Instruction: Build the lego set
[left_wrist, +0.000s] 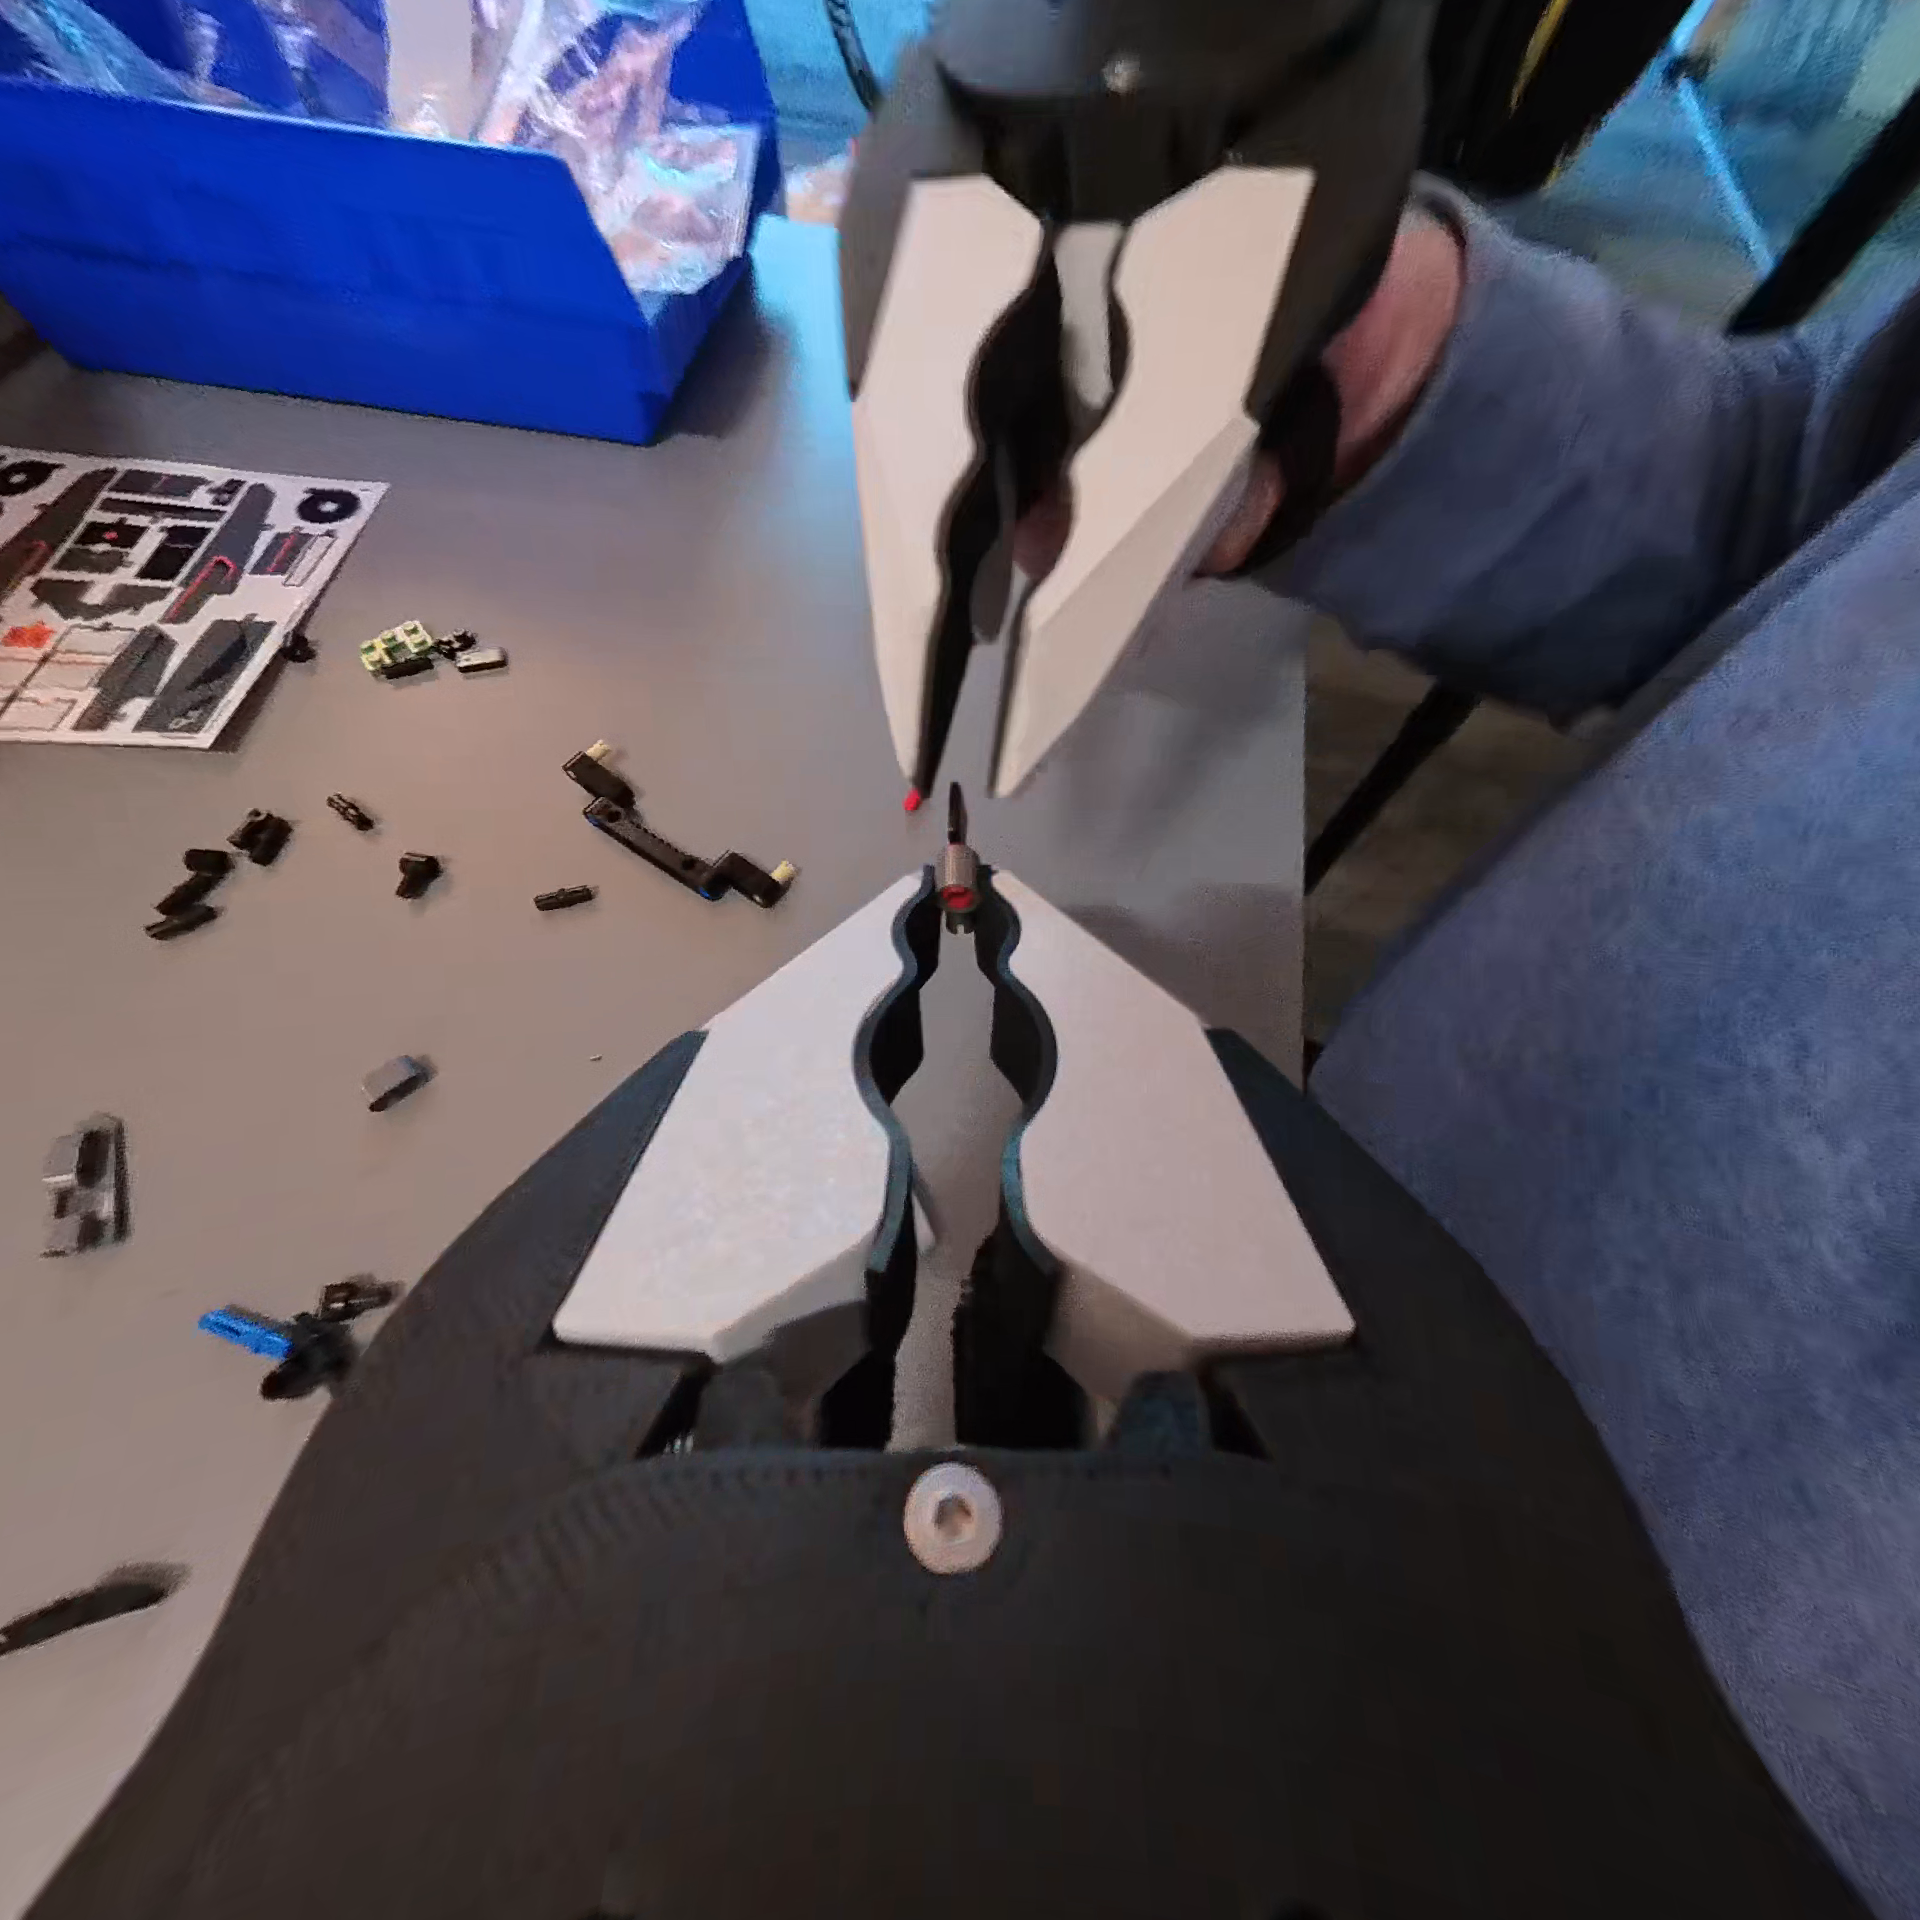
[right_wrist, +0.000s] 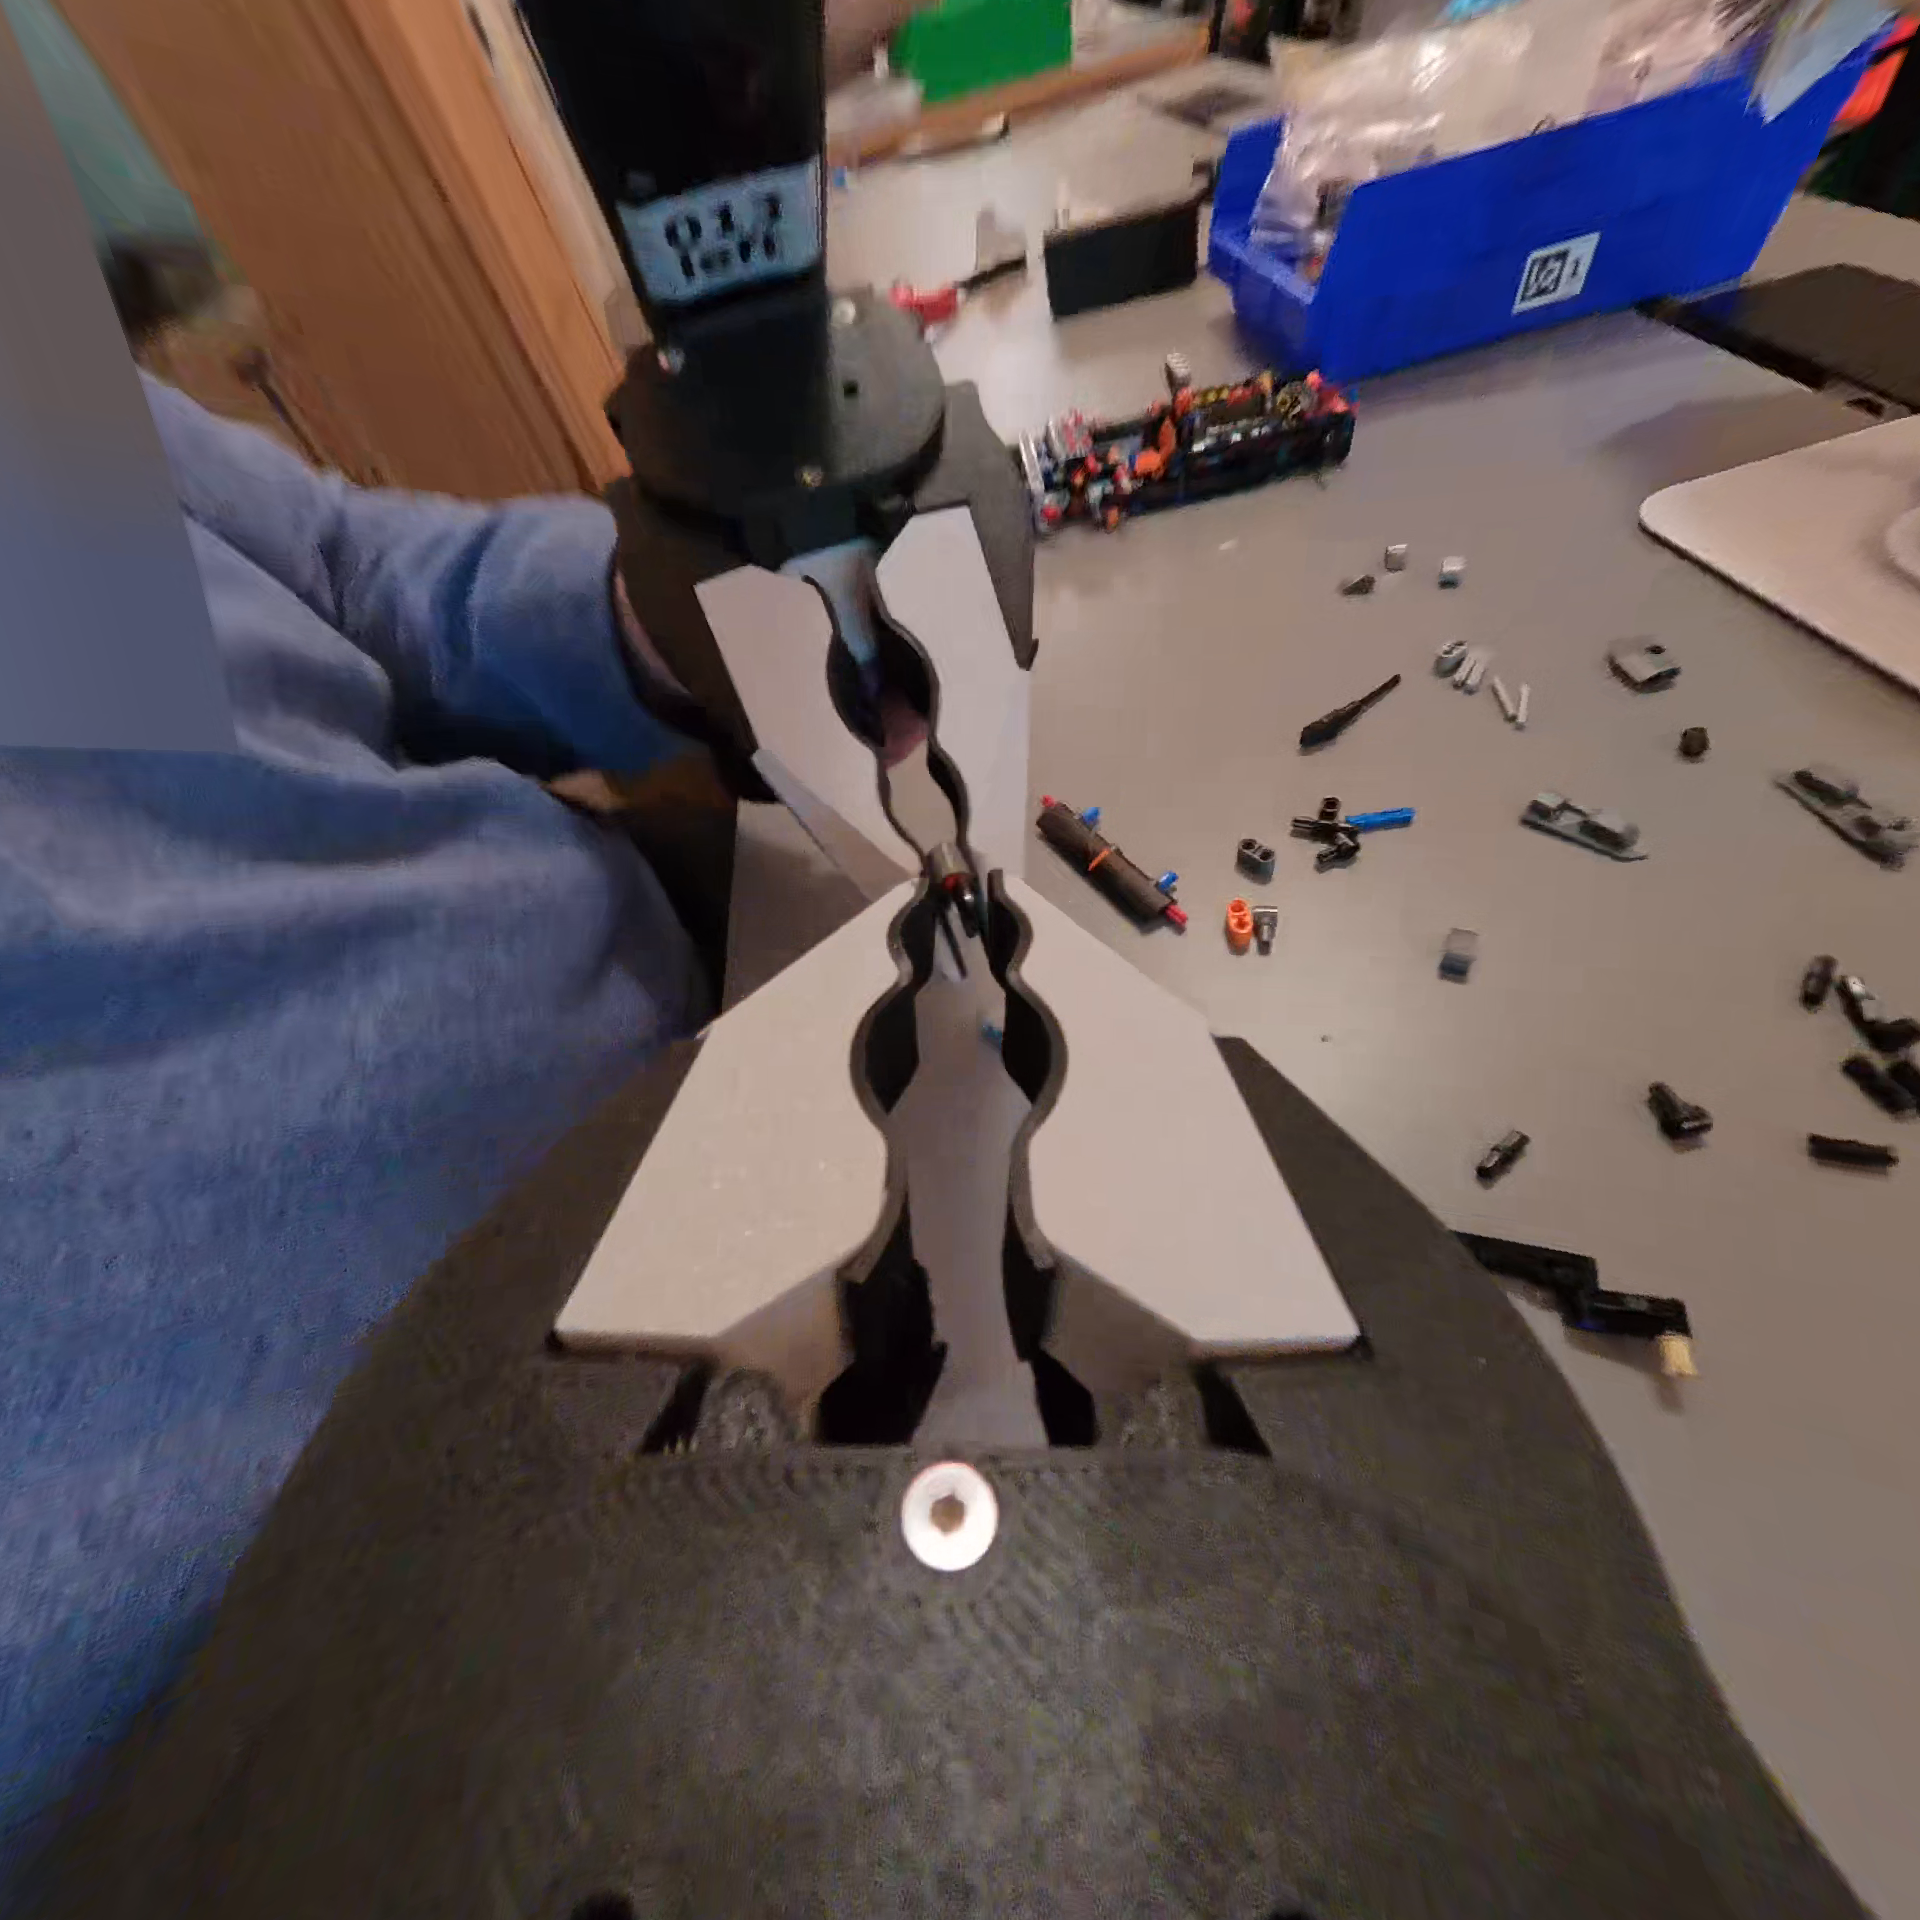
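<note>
My left gripper (left_wrist: 956, 883) is shut on a small grey cylinder (left_wrist: 957, 871) with a red centre. A thin black axle (left_wrist: 956, 812) sticks out of it toward my right gripper (left_wrist: 958, 784), which points down from above, tip to tip. In the right wrist view the cylinder (right_wrist: 945, 862) sits in the left gripper (right_wrist: 940, 854), and the axle (right_wrist: 953, 940) lies in the narrow gap of my right gripper (right_wrist: 954, 888). That gap looks wider than the axle. A partly built dark model (right_wrist: 1184, 436) stands farther back on the grey table (right_wrist: 1299, 644).
A blue bin (left_wrist: 312, 260) of plastic bags and a sticker sheet (left_wrist: 156, 603) lie at the left. Loose black, grey and blue pieces (left_wrist: 260, 862) are scattered about, with a black beam assembly (left_wrist: 675, 842). A person's blue sleeve (left_wrist: 1558, 468) and the table edge (left_wrist: 1301, 831) are at the right. The grippers are tip to tip, or close to it.
</note>
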